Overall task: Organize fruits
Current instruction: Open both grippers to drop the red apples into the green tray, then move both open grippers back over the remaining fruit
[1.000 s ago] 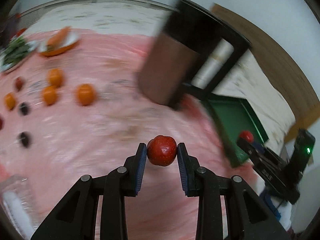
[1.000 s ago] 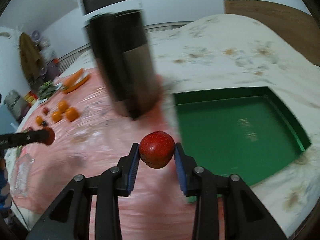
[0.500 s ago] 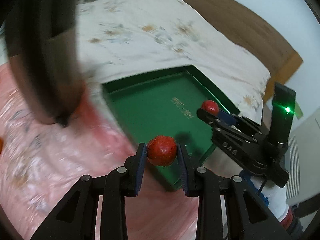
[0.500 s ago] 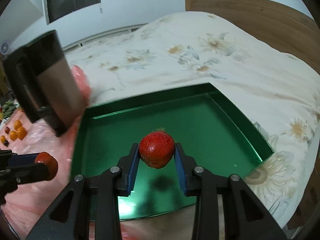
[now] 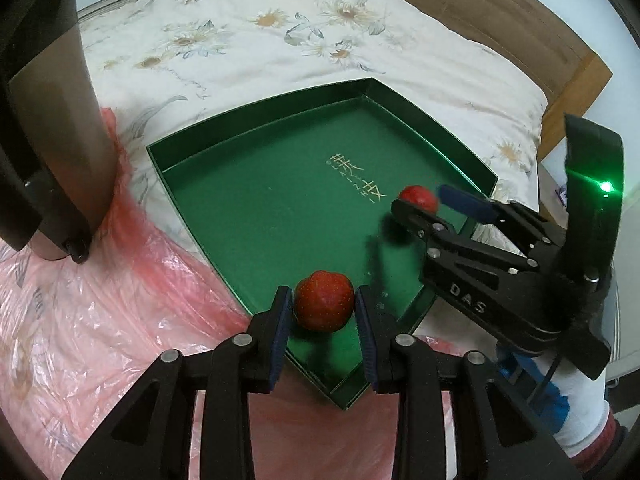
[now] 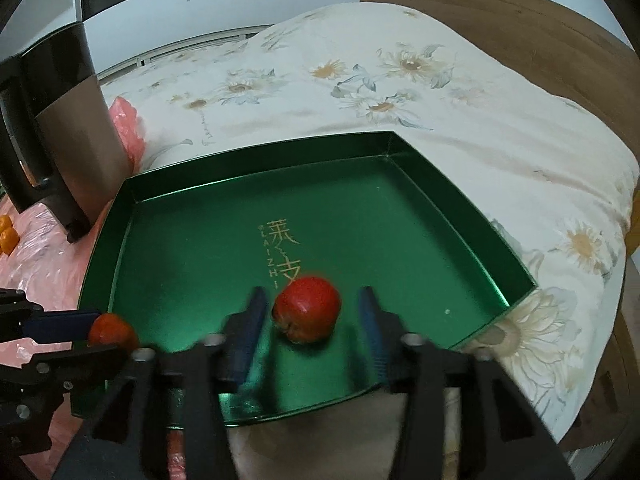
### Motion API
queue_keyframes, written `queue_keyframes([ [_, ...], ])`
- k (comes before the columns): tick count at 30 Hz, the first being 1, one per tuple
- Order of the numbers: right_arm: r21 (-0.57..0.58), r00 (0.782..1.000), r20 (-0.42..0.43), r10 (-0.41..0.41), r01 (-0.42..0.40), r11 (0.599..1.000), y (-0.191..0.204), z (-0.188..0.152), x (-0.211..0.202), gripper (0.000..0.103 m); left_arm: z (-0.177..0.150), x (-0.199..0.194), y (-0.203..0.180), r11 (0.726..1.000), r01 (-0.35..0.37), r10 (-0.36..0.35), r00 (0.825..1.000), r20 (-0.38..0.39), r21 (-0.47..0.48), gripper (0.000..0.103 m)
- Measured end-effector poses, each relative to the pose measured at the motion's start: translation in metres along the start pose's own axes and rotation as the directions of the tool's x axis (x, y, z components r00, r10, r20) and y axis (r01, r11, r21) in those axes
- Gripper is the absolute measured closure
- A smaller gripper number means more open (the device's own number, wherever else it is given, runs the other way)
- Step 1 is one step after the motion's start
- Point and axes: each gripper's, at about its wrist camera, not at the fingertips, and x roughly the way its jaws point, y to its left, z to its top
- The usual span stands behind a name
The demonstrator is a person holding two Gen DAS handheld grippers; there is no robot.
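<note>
A green tray [image 5: 256, 184] with gold lettering lies on the flowered bed; it also shows in the right wrist view [image 6: 400, 208]. My left gripper [image 5: 323, 304] is shut on a red apple [image 5: 324, 301] over the tray's near corner. My right gripper [image 6: 312, 312] is open, and a second red apple [image 6: 307, 309] sits loose between its spread fingers, low over the tray floor. In the left wrist view the right gripper [image 5: 424, 202] reaches in from the right with that apple [image 5: 418, 198]. The left gripper and its apple [image 6: 112, 332] show at the left of the right wrist view.
A tall dark and silver appliance [image 5: 44, 128] stands left of the tray on pink plastic sheeting [image 5: 100, 320]; it also shows in the right wrist view [image 6: 68, 128]. Oranges [image 6: 7, 234] lie far left. A wooden headboard [image 6: 520, 40] lines the back.
Both grippers swung from the pink sheet to over the green tray. My right gripper's fingers have spread apart and released its apple. The left gripper still grips its apple.
</note>
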Motion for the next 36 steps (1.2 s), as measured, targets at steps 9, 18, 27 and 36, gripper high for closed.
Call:
queue_keyframes([
  [9,0.003,0.999,0.035,-0.017,0.017,1.000,0.001,0.000,-0.027,0.018,-0.008,-0.030,-0.006,1.000,0.003,-0.004,0.997,0.077,0.021,0.047],
  [18,-0.005,0.996,0.089,0.010,-0.010,1.000,0.022,-0.003,-0.080,0.013,-0.046,-0.095,0.003,0.998,-0.057,0.054,0.990,0.133,0.025,0.042],
  [27,-0.079,0.986,0.138,0.096,-0.086,0.993,0.075,-0.011,-0.140,0.012,-0.086,-0.158,0.022,0.986,-0.161,0.164,0.973,0.163,-0.037,0.038],
  [36,-0.155,0.969,0.138,0.204,-0.182,0.971,0.136,-0.029,-0.176,0.012,-0.133,-0.207,0.048,0.967,-0.222,0.243,0.952,0.186,-0.124,0.038],
])
